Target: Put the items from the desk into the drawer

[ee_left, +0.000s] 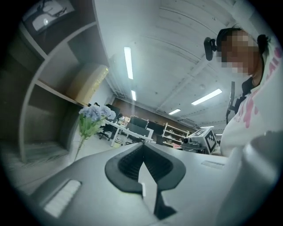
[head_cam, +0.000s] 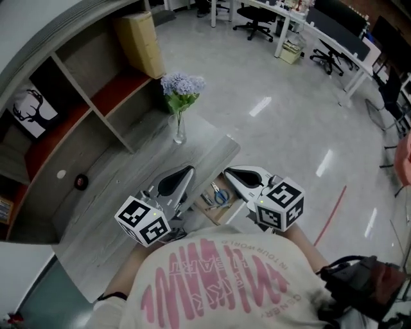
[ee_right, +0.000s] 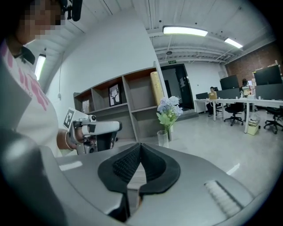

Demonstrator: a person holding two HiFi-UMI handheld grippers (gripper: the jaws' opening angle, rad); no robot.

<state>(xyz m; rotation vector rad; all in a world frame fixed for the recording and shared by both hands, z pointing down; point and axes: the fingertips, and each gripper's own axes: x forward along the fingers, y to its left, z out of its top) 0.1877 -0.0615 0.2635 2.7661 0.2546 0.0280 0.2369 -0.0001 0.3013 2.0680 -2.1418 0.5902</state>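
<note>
Both grippers are held up in front of the person's chest, above the near edge of the grey wooden desk [head_cam: 122, 212]. My left gripper [head_cam: 191, 169] [ee_left: 143, 152] is shut with nothing in it. My right gripper [head_cam: 226, 171] [ee_right: 140, 148] is shut and empty too. Between and below them the drawer [head_cam: 229, 212] stands open, with blue-handled scissors [head_cam: 219, 195] and other small items inside. In the right gripper view the left gripper [ee_right: 95, 130] shows at the left, level with the right one. No loose item shows on the visible desk top apart from the vase.
A glass vase [head_cam: 180, 130] [ee_right: 162, 137] with pale blue flowers [head_cam: 182, 85] [ee_left: 95, 115] stands at the desk's far end. Beyond the desk is a shelf unit [head_cam: 96, 90] with a deer picture [head_cam: 29, 109] and a yellow roll [head_cam: 142, 42]. Office desks and chairs [head_cam: 257, 19] stand across the shiny floor.
</note>
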